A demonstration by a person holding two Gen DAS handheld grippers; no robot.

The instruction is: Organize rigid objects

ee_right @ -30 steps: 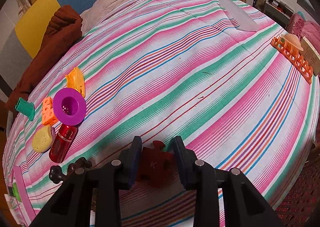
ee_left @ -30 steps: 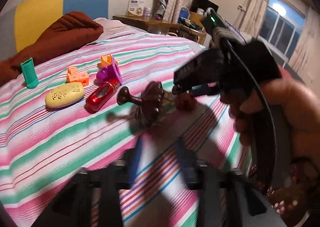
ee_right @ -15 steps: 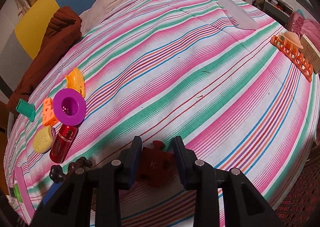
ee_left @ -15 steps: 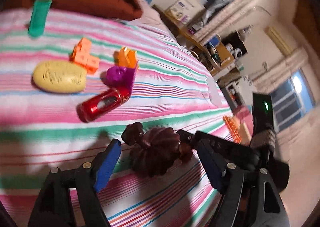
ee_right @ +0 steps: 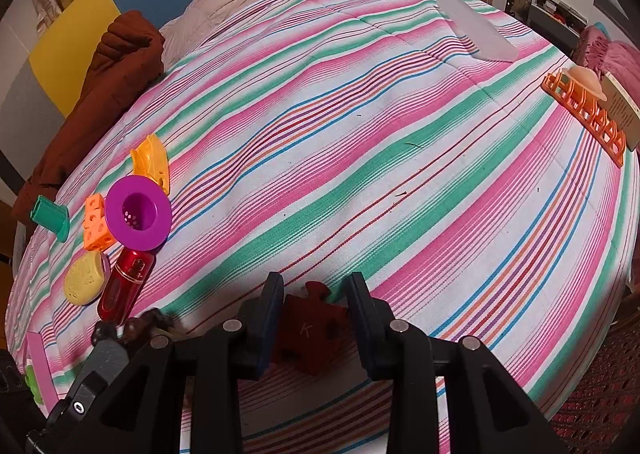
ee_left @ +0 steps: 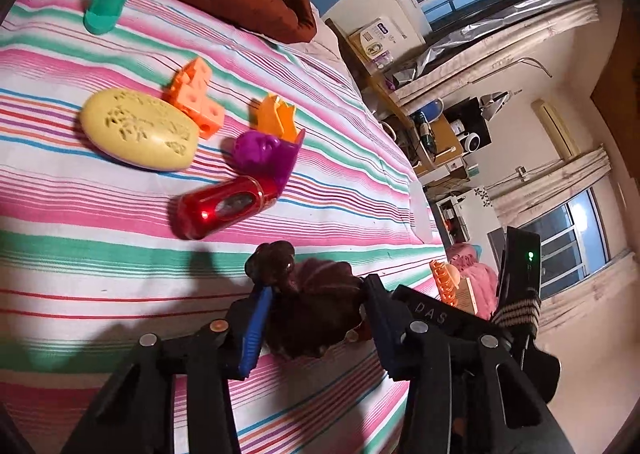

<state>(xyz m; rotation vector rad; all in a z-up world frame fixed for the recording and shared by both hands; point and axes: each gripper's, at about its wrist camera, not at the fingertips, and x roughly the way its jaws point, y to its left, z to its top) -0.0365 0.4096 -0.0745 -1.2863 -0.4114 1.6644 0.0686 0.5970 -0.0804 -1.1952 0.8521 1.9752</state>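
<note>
While left gripper (ee_left: 316,314) jaws clamp the brown ridged toy (ee_left: 316,310) on the bed (ee_right: 360,174), right gripper (ee_right: 314,310) jaws pinch red puzzle piece (ee_right: 308,330).

The left gripper (ee_left: 316,314) sits low, jaws narrowed and pressing. The right gripper (ee_right: 314,312) is likewise clamped, tilted downward.

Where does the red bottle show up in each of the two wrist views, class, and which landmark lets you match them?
Left wrist view: the red bottle lies left of centre on the striped bedspread, touching the purple funnel.
Right wrist view: the red bottle lies at lower left, just below the purple funnel.
Shared landmark: the yellow soap beside the bottle.
</note>
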